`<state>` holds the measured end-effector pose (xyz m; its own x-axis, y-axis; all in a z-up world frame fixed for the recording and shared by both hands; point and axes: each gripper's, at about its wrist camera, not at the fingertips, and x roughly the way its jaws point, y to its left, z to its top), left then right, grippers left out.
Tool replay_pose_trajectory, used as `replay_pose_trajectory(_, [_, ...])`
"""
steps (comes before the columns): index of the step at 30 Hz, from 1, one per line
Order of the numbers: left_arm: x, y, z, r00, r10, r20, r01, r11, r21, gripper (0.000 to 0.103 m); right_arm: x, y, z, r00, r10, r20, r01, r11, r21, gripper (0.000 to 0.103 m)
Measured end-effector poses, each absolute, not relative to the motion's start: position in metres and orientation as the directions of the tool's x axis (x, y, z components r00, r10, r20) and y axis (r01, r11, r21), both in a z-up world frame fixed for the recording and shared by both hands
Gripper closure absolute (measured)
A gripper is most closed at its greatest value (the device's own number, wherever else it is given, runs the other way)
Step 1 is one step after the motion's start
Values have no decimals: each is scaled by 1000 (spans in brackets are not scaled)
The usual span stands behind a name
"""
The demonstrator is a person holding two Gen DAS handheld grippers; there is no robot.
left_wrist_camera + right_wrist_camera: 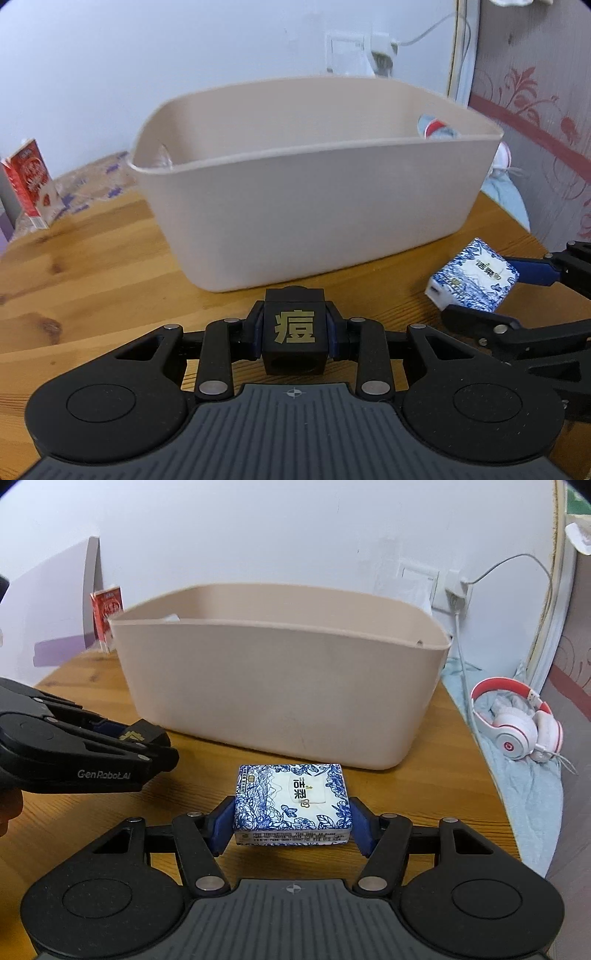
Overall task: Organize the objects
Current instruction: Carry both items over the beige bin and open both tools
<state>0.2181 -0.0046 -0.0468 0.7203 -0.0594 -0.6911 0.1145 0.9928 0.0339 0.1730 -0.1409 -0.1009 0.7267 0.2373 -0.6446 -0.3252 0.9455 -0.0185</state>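
A beige plastic bin (317,206) stands on the round wooden table (92,266); it also shows in the right wrist view (280,694). My left gripper (294,332) is shut on a small black box with a gold character (294,325), just in front of the bin. My right gripper (293,823) is shut on a blue-and-white tissue pack (291,801), held low before the bin; the pack also shows in the left wrist view (472,275). The left gripper shows at the left of the right wrist view (147,746). A blue-and-red item (436,127) lies inside the bin.
A red-and-white carton (31,182) stands at the table's back left, by a crinkled plastic bag (99,181). White-and-red headphones (517,723) lie on light blue cloth right of the table. A wall socket with a charger cable (456,594) is behind the bin.
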Motion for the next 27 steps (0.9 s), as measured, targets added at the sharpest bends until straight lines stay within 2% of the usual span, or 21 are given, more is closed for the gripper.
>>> replay_pose_trajectory(7, [181, 20, -10, 758, -69, -649, 108, 994, 20, 71, 153, -146, -60, 783, 235, -575, -297, 955, -14, 42])
replay_pose_trajectory(14, [176, 28, 31, 815, -67, -576, 109, 993, 40, 71, 155, -156, -16, 841, 232, -489, -272, 962, -12, 42])
replay_pose_trajectory(21, [217, 32, 59, 847, -45, -530, 95, 993, 68, 71, 191, -156, 12, 874, 220, -433, -248, 969, -9, 42])
replay_pose_trajectory(27, [277, 24, 48, 824, -19, -567, 91, 991, 100, 71, 238, -154, 17, 872, 211, -442, -225, 974, 22, 42])
